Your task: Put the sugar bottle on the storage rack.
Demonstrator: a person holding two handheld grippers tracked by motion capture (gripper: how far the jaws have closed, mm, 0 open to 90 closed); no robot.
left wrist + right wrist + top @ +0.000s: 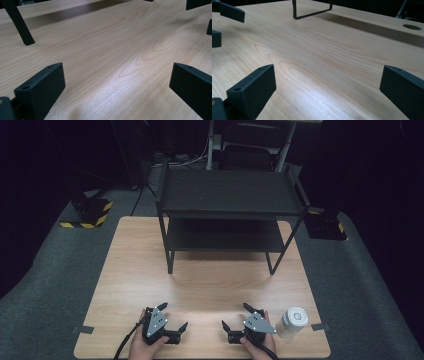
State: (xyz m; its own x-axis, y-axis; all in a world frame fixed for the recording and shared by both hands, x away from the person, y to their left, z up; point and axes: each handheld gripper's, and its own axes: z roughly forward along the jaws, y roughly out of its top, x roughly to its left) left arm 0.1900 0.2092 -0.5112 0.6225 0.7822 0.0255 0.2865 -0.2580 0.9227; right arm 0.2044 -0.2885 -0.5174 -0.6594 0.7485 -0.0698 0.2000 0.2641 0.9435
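Both grippers rest low on the near part of a light wooden table [200,285], each held in a hand. My left gripper [173,316] is open, its two black jaws spread wide over bare wood; the left gripper view shows the same gap [117,72] with nothing in it. My right gripper [235,315] is open as well, and nothing lies between its jaws [328,72]. The two grippers angle toward each other. A white lidded jar [292,321] stands upright just right of the right gripper, apart from it.
A black two-shelf rack [230,210] stands on the far half of the table; its near left leg [21,25] and near right leg [312,13] rest on the wood. Grey carpet surrounds the table, with black-and-yellow blocks [90,212] on it.
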